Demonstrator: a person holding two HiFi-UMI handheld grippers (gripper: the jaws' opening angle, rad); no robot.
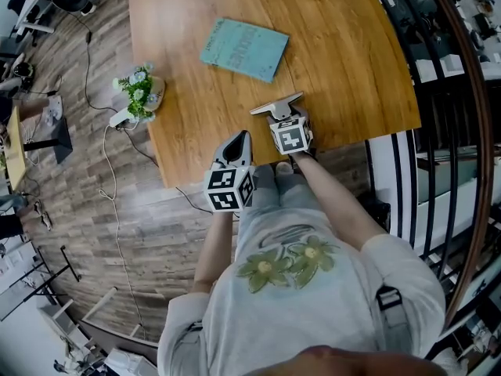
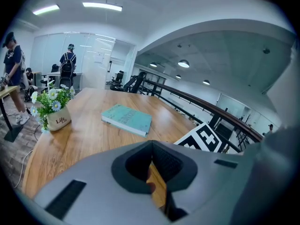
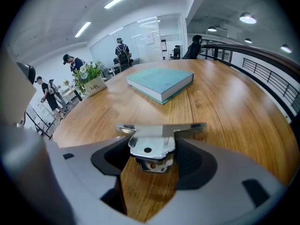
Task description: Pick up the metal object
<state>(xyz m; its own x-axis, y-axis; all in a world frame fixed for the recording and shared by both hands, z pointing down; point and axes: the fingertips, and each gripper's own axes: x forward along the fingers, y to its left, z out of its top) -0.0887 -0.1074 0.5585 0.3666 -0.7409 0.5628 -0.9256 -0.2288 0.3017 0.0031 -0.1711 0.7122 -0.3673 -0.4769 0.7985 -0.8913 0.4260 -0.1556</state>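
Two grippers sit at the near edge of a wooden table [image 1: 344, 61], one in each of your hands. Your right gripper [image 1: 283, 117] pinches the metal object [image 1: 275, 106], a shiny T-shaped bracket whose flat crossbar juts past the fingertips toward the table's middle. In the right gripper view both jaws press on the bracket's narrow stem from either side, with wood grain showing beneath it; whether the bracket touches the tabletop cannot be told.

Your left gripper [image 1: 241, 141] lies just beside the right one, slightly nearer to you, over the table's edge. In the left gripper view its jaws are pressed together at the tips with nothing between them; the marker cube [image 2: 204, 139] of the right gripper shows close by on the right.

One teal book [image 1: 243, 48] lies flat farther out on the table, well apart from both grippers; a small pot of flowers [image 1: 141, 90] stands at the table's left edge; a cable [image 1: 109, 186] trails over the plank floor beside it.
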